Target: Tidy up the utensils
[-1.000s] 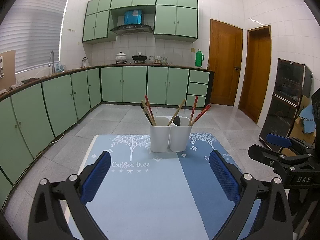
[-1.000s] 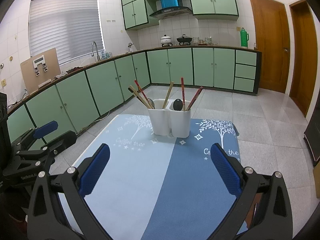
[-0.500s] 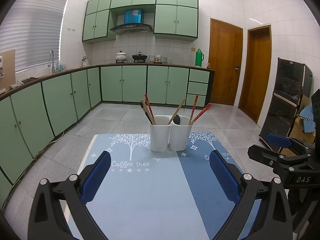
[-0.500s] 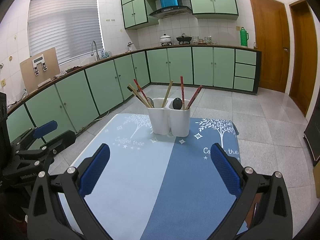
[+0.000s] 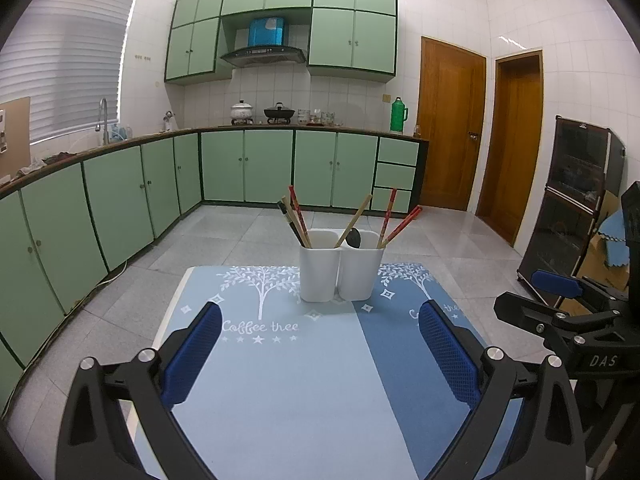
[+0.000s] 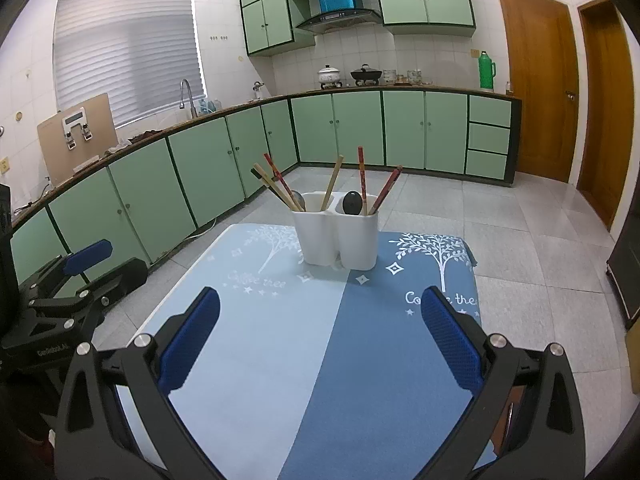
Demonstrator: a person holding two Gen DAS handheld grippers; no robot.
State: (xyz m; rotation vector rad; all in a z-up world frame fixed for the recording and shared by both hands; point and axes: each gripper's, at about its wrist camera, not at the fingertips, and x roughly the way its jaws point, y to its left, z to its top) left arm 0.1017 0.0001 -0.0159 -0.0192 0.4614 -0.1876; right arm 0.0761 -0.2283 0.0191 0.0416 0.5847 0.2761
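Note:
A white two-compartment utensil holder (image 5: 340, 272) (image 6: 336, 242) stands upright near the far end of a blue table mat (image 5: 288, 380) (image 6: 320, 360). Red, tan and dark chopsticks (image 5: 298, 216) (image 6: 362, 180) lean out of both compartments, and a black spoon (image 5: 353, 237) (image 6: 352, 203) sits in the right one. My left gripper (image 5: 320, 336) hovers open over the near part of the mat, well short of the holder, with nothing between its fingers. My right gripper (image 6: 320, 320) is likewise open and holds nothing. Each gripper shows at the edge of the other's view.
The mat covers a small table with its edges close on both sides. Green base cabinets (image 5: 120, 200) run along the left and back walls. A dark glass-front cabinet (image 5: 576, 200) stands to the right, wooden doors (image 5: 452, 128) behind.
Both views have shifted only slightly; the holder sits a touch higher in the right wrist view. Both grippers stay open and nothing was taken or released.

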